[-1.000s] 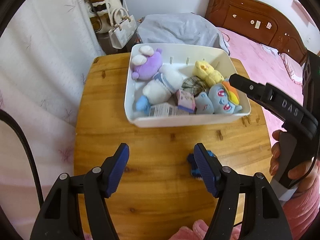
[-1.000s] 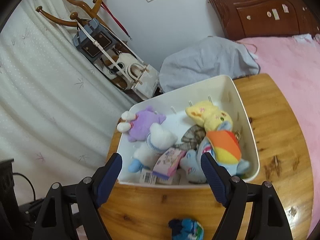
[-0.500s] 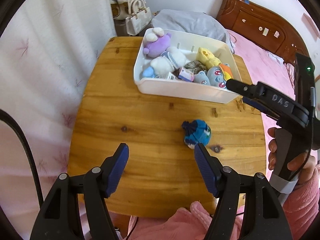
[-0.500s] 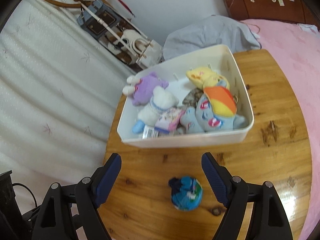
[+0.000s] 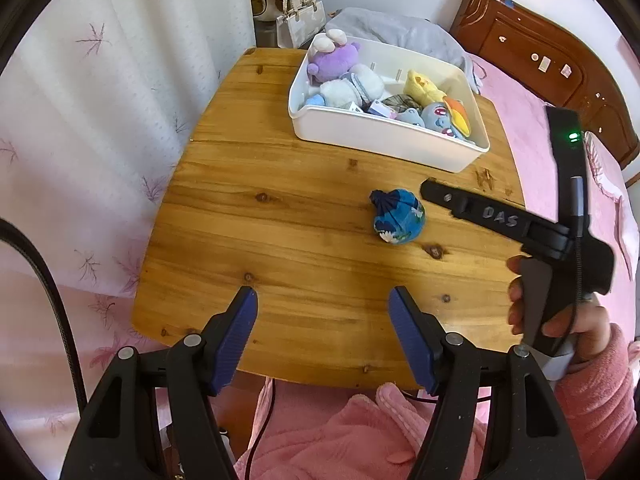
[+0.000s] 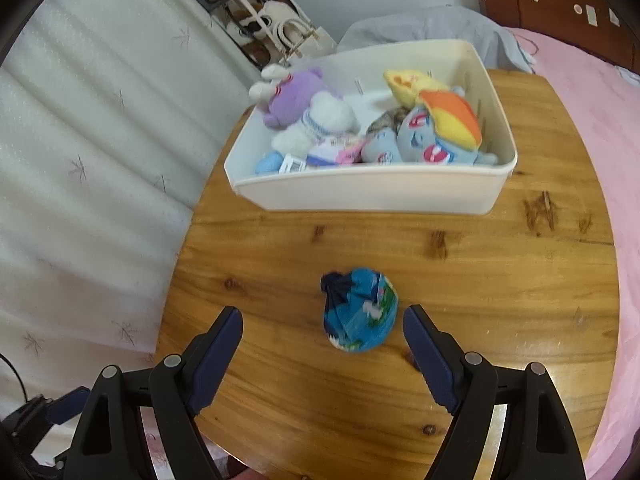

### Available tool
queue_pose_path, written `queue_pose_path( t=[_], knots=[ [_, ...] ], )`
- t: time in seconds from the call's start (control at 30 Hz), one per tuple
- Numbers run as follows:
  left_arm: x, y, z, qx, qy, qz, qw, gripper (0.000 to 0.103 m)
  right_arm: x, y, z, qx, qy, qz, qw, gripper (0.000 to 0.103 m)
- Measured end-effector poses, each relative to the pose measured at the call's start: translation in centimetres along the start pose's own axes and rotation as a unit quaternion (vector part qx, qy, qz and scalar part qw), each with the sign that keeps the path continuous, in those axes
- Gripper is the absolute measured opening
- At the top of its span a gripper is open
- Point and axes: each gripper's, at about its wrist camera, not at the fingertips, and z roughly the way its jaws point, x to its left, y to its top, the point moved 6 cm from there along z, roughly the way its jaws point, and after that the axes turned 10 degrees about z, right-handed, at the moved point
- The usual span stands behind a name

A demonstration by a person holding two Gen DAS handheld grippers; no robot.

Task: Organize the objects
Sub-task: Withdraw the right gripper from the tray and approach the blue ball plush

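Note:
A blue patterned cloth pouch (image 5: 398,216) lies alone on the wooden table (image 5: 280,220); it also shows in the right wrist view (image 6: 359,309). A white bin (image 5: 384,136) at the table's far side holds several plush toys, also seen in the right wrist view (image 6: 372,194). My left gripper (image 5: 322,332) is open and empty above the table's near edge. My right gripper (image 6: 322,354) is open and empty, just short of the pouch, which sits ahead between its fingers. Its body (image 5: 520,232) shows at the right of the left wrist view.
A bed with a pink cover (image 5: 560,128) and a brown headboard (image 5: 540,52) stands to the right. A white curtain (image 5: 100,100) hangs on the left. Handbags (image 5: 296,24) and a grey cloth (image 5: 396,32) lie behind the table.
Both grippers have pulled back and away from the bin toward the table's near edge. The pouch now lies in full view in front of the right gripper. Both stay open.

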Motion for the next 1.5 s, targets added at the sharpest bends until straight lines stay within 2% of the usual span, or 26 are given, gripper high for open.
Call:
queue_pose_path(
  t=[0.2, 0.5, 0.63, 0.7, 0.8, 0.93, 1.17, 1.5],
  knots=[
    [0.4, -0.3, -1.2, -0.019, 0.013, 0.006, 0.9997, 0.072, -0.6, -1.8, 1.1, 0.013, -0.012, 0.008, 1.000, 0.083],
    [3.4, -0.8, -1.4, -0.027, 0.014, -0.031, 0.9991, 0.072, -1.6, -2.6, 3.1, 0.012, -0.042, 0.037, 0.998, 0.083],
    [4.8, -0.4, -1.1, -0.028, 0.005, -0.044, 0.9986, 0.074, -2.2, -2.2, 4.1, 0.006, -0.062, 0.062, 0.996, 0.083],
    [5.5, 0.0, -0.9, -0.030, -0.003, -0.048, 0.9984, 0.074, -2.6, -2.1, 4.9, 0.013, -0.084, 0.071, 0.994, 0.083],
    [6.4, 0.7, -0.6, -0.033, -0.015, -0.055, 0.9978, 0.075, -3.0, -2.1, 5.9, 0.024, -0.093, 0.086, 0.992, 0.083],
    [7.4, 1.5, 0.5, -0.020, -0.031, -0.060, 0.9975, 0.078, -3.2, -2.2, 6.9, 0.027, -0.110, 0.112, 0.987, 0.083],
    [8.9, 2.6, 1.7, -0.007, -0.055, -0.070, 0.9960, 0.078, -2.2, -1.6, 8.1, 0.010, -0.162, 0.091, 0.983, 0.083],
    [10.9, 3.3, 3.7, 0.021, -0.093, -0.090, 0.9914, 0.078, -1.2, -0.5, 9.9, 0.014, -0.216, 0.066, 0.974, 0.083]
  ],
)
